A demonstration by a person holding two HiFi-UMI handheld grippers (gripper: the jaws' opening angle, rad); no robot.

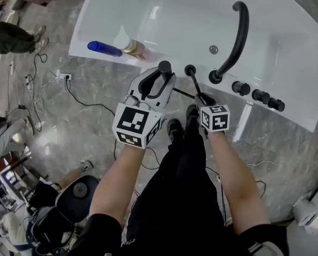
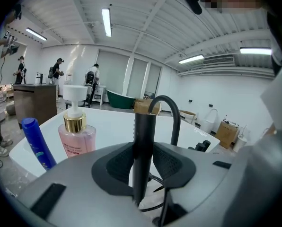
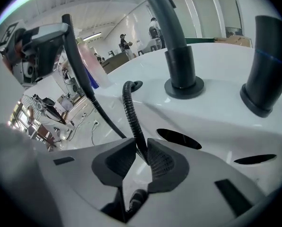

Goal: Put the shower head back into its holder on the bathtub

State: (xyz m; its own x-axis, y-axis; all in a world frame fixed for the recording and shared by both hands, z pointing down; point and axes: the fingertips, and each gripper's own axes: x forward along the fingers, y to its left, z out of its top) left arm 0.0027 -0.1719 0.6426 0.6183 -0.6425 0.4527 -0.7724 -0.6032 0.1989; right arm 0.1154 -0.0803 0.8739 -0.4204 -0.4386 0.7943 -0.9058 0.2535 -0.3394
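My left fingers [image 2: 116, 163] clamp the shower head [image 2: 141, 136], right fingers [image 3: 163, 161] pinch its hose [image 3: 129, 109]; seating it in the centre-frame holder [image 1: 190, 69] remains.

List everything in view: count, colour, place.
bathtub: one, white, top of head view
spout: one, black, on tub deck
knobs: three, black, right of spout
holder: one, black, tub rim, left of spout
blue bottle: one, tub corner
pump bottle: one, pink, beside blue bottle
shower head: one, black, upright in left gripper
hose: one, black, from holder into right gripper
cables: several, on floor
left gripper: one, grey, shut on shower head
right gripper: one, grey, shut on hose
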